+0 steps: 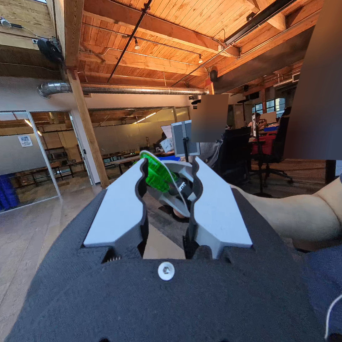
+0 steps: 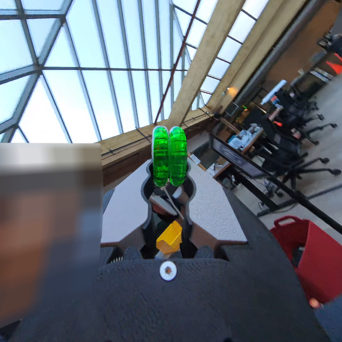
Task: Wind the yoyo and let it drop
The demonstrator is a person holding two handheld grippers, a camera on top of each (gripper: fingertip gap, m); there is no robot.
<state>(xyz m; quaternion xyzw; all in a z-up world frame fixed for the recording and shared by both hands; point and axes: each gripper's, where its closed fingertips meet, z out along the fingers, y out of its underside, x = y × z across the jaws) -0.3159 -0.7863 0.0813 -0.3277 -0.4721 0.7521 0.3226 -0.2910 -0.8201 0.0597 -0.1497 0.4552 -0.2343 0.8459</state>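
The yoyo (image 2: 161,157), clear green, is held off any surface, clamped edge-up at the tips of the right gripper (image 2: 169,166), whose fingers (image 2: 207,203) are closed against its two halves. Its white string (image 2: 173,201) is seen running from the groove back between those fingers. In the left wrist view the same yoyo (image 1: 157,174) is seen just beyond the left gripper (image 1: 169,166), whose fingers (image 1: 120,203) are spread with nothing seen clamped between them.

Open floor (image 1: 27,240) is left on the left side, bounded by a wooden post (image 1: 88,138) and a glass partition (image 1: 48,157). The right side is crowded by office chairs (image 2: 305,166). A skylight (image 2: 83,74) is seen overhead.

A red bin (image 2: 314,259) is placed low at the right; something dark is seen inside, but what it is cannot be told. Blue bins (image 1: 7,190) are stacked behind the glass, their contents hidden.
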